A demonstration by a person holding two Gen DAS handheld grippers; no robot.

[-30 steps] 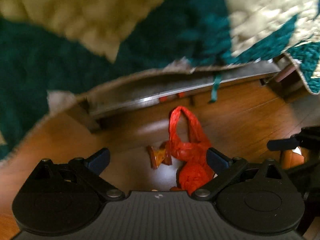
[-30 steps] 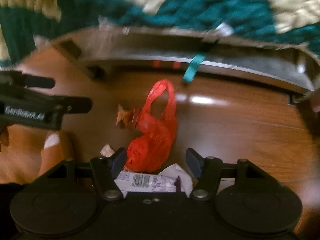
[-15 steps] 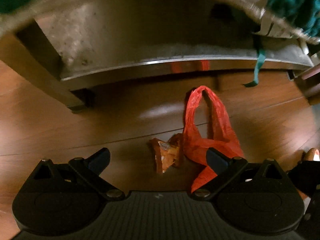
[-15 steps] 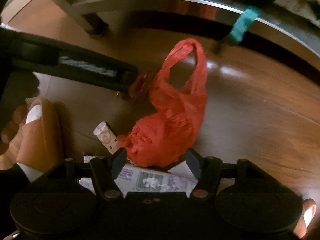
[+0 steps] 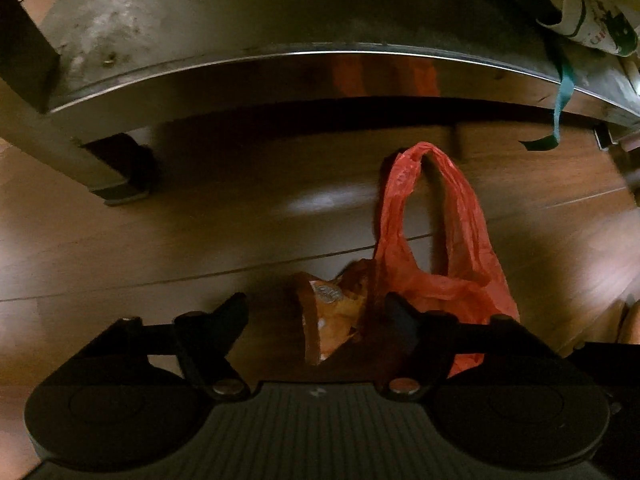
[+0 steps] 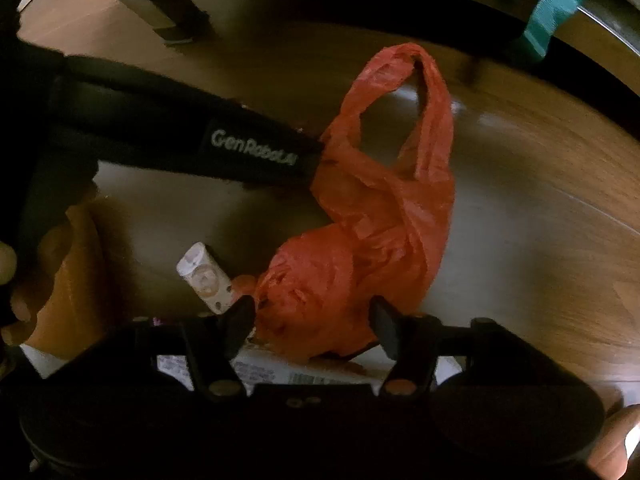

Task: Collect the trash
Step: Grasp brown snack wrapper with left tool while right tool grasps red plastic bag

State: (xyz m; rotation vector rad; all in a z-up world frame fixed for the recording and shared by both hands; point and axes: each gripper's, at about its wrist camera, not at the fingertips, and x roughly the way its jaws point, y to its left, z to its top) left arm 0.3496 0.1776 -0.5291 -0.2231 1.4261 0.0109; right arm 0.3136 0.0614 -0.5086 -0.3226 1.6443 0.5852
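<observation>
On the wooden floor (image 5: 160, 248) beside a metal bed frame (image 5: 280, 64), the left gripper (image 5: 316, 312) has been closing around an orange wrapper (image 5: 328, 320) – pads not yet touching – while the right gripper (image 6: 312, 316), also narrowing, straddles the red plastic bag (image 6: 360, 240) without visibly pinching it.

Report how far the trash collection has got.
Done: nothing visibly bagged. In hand: left gripper, jaws just closing, straddles the orange wrapper; right gripper, also closing, straddles the red bag. Left: white tube and printed paper on the floor.
</observation>
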